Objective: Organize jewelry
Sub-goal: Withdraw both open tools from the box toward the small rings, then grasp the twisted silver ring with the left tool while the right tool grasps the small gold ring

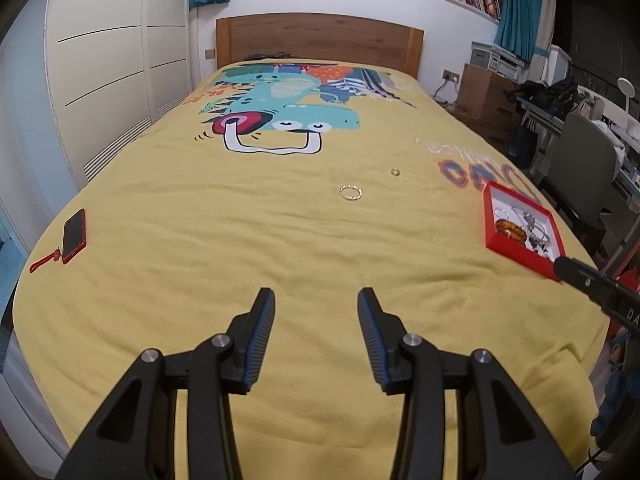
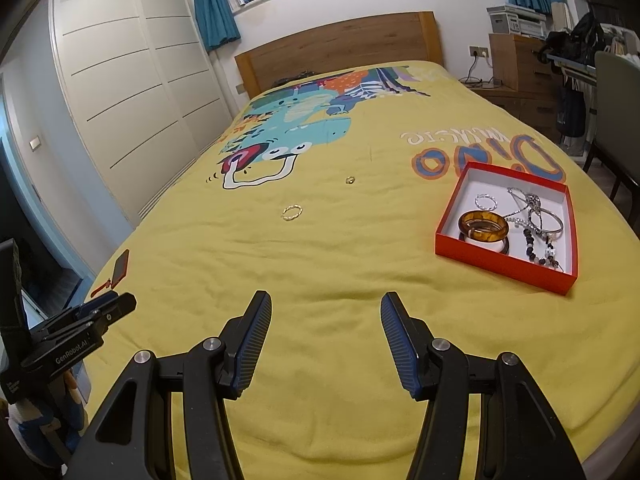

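Observation:
A thin gold bracelet [image 1: 351, 193] lies on the yellow bedspread [image 1: 240, 240], well ahead of my left gripper [image 1: 316, 300], which is open and empty. A small gold ring [image 1: 395, 172] lies farther back and to the right. The bracelet [image 2: 291, 213] and ring [image 2: 350, 180] also show in the right wrist view. A red box [image 2: 496, 264] to the right holds an amber bangle [image 2: 483, 225], silver chains and dark beads. My right gripper [image 2: 326, 306] is open and empty, low over the bedspread, left of the box.
A red phone [image 1: 74, 236] with a red strap lies near the bed's left edge. A wooden headboard [image 1: 320, 38] is at the far end. White wardrobes stand left. A desk, chair [image 1: 580, 164] and drawers stand right. The red box [image 1: 490, 236] sits near the bed's right edge.

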A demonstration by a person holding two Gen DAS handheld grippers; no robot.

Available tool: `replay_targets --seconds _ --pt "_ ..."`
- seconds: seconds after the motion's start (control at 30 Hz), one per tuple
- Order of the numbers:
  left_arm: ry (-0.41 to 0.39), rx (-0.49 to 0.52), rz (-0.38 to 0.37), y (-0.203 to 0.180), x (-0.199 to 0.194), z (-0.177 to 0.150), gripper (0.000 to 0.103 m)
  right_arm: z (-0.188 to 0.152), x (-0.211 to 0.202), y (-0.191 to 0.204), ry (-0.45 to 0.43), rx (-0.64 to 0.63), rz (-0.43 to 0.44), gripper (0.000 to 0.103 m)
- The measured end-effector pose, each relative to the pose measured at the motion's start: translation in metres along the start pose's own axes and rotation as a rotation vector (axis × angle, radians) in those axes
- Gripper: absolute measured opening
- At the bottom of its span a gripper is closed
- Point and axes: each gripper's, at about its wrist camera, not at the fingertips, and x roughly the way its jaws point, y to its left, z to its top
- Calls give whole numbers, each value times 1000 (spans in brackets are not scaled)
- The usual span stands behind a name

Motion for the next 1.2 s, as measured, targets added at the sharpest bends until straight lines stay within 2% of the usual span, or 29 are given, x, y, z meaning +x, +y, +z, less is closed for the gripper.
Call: replay_targets --seconds 0.37,0.83,1.0,1.2 --pt "49 -9 -3 7 25 -1 41 2 21 2 25 -15 -1 56" --pt "121 -1 1 9 76 -3 41 4 63 -8 91 -17 -8 56" --pt "144 -1 -20 8 99 6 41 9 84 -10 122 -29 -13 55" --pt "146 -2 -68 5 133 36 41 27 109 -14 134 -41 -11 52"
